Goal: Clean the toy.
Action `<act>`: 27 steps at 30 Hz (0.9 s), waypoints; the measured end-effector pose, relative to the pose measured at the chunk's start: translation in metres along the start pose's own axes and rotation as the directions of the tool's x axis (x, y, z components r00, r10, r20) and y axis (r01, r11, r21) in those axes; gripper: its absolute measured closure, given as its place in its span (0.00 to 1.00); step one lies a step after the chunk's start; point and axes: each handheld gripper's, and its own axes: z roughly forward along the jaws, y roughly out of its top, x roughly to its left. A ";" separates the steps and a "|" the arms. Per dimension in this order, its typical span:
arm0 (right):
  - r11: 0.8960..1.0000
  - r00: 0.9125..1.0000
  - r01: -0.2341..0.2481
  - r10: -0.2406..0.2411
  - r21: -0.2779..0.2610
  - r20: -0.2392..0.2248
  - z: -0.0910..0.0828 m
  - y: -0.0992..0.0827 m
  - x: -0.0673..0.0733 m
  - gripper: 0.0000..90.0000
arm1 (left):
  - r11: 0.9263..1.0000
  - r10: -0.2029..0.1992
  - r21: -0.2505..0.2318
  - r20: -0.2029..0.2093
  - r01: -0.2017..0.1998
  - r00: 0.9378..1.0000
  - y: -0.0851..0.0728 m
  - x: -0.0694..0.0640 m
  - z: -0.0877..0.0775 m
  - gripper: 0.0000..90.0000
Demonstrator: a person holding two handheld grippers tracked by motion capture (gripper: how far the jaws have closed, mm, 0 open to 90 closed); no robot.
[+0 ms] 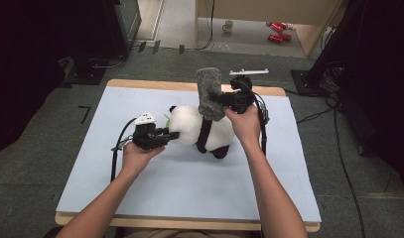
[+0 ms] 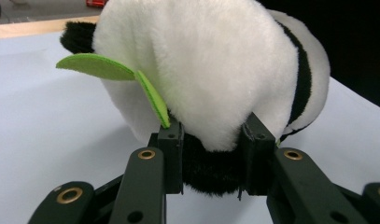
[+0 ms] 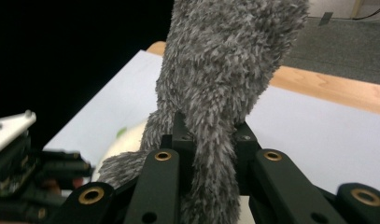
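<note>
Two grips on the go, and both of them have fur in them. Your left gripper (image 1: 170, 135) comes in low from the left side of the table (image 1: 140, 193), its jaws pointing at the near end of the toy panda (image 1: 199, 128). From the left gripper view, the jaws stand part way apart with a fold of the panda (image 2: 211, 65) between them: white plush bulges over the top, black plush sits down in the gap, and both pads press into the fur. A green felt leaf (image 2: 113, 74) sticks out of the panda just beside the left-hand jaw, its tip touching the top of that jaw.

Your right gripper (image 1: 217, 101) is up above the panda's back, and it has a grey fuzzy cloth (image 1: 209, 91) pinched tight. From the right gripper view, the jaws are squeezed in on the lower part of the cloth (image 3: 225, 70), which stands up tall out of the grip, with a short tail of it hanging off to the left below. In the high view that cloth rises upright over the panda and its lower edge lies against the white back.

As for the panda itself, it lies on its side near the middle of the pale blue tabletop, between your two hands.
</note>
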 end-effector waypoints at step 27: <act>0.994 0.992 -0.091 0.086 0.054 0.088 -0.030 -0.098 -0.078 0.86 | 0.999 -0.010 0.041 0.035 0.009 0.999 0.001 0.024 -0.006 0.75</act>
